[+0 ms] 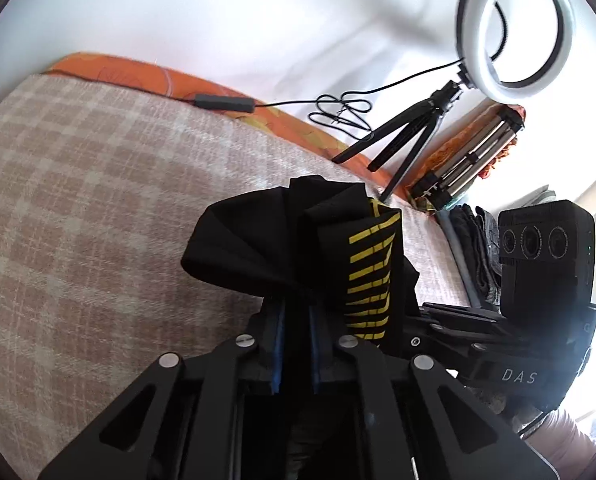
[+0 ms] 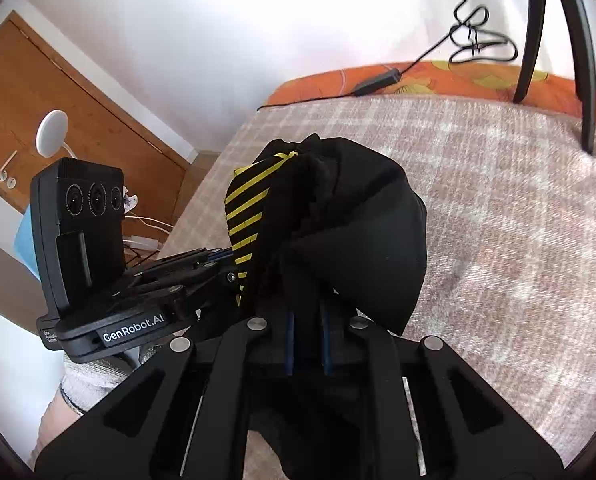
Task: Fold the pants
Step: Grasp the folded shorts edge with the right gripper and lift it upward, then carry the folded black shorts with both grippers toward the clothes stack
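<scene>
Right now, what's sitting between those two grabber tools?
Only the black pants, bunched, with their yellow-striped panel. Left gripper and right gripper both clamp them, seen in both wrist views.

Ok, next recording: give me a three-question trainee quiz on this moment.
1. True or false: both the left gripper and the right gripper are shut on the black pants.
2. What colour are the stripes on the pants? A) white B) yellow C) red
3. Which lamp stands on a tripod at the far edge of the checked blanket?

Key: 1. True. 2. B. 3. The ring light.
</scene>
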Tool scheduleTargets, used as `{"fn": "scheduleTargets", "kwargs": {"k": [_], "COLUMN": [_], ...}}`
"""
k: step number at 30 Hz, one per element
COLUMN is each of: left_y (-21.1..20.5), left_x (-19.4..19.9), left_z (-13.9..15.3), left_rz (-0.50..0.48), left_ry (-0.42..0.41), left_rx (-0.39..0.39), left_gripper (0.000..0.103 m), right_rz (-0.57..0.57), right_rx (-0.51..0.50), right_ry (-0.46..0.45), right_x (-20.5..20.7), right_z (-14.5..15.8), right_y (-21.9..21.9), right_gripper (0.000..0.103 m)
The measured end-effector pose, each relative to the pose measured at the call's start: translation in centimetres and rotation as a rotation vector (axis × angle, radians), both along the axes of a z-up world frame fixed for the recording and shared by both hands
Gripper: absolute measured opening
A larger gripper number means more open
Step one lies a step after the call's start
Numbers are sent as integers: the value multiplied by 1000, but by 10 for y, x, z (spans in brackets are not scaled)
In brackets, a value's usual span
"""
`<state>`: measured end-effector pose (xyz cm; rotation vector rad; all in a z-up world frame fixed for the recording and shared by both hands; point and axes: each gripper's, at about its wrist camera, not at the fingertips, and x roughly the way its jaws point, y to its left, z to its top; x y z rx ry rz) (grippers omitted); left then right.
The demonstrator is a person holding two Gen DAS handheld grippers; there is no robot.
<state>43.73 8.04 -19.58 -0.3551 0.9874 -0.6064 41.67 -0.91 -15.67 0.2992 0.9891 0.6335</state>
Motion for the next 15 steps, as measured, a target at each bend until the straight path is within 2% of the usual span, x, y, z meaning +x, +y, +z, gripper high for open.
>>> {"fn": "scheduleTargets", "kwargs": {"k": [7,11,13,15], "left_y": [-31,-49,-58,-72], "left_x": [-23,-35,-37,-45], "left_z": [43,61,67,75], "left_rz": [-28,-62,-68,-85], "left_ry": [-113,-172,-179,-207], "left_rx": [80,97,80,106], "left_gripper": [0,0,0,0], "right_rz": [-23,-51,-62,-77], "right_rx": [-7,0,-7,-15], "right_ry": [-53,-69,-84,-102], "right_x": [-16,-24,-37,-45], "right_z": [28,43,53,61], "right_y": [-22,-43,-62,-75], "right_gripper": [12,12,12,12]}}
